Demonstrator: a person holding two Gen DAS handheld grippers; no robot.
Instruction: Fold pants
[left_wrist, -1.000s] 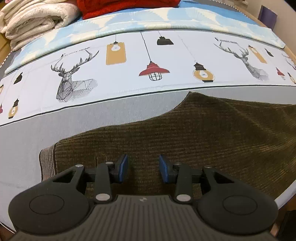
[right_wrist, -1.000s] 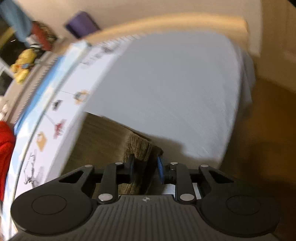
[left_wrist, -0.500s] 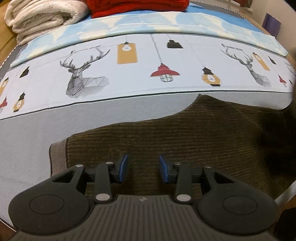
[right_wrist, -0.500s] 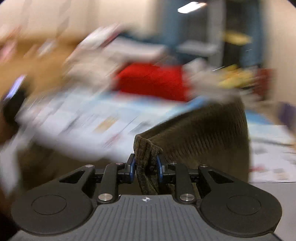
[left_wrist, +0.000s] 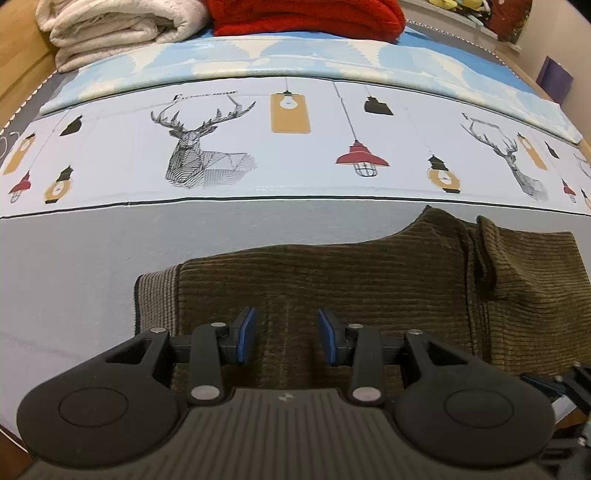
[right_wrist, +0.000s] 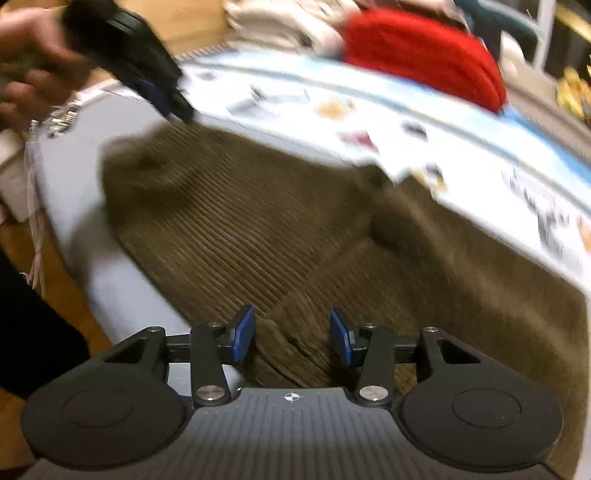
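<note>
Both my tongs stand spread with nothing between their pads: the left tongs (left_wrist: 284, 336) held low and level, the right tongs (right_wrist: 291, 336) likewise, tilted.

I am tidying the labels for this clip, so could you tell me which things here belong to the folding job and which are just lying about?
Job:
brown corduroy pants
left gripper, open
right gripper, open

Lying about:
red blanket
cream blanket
printed bedsheet
</note>
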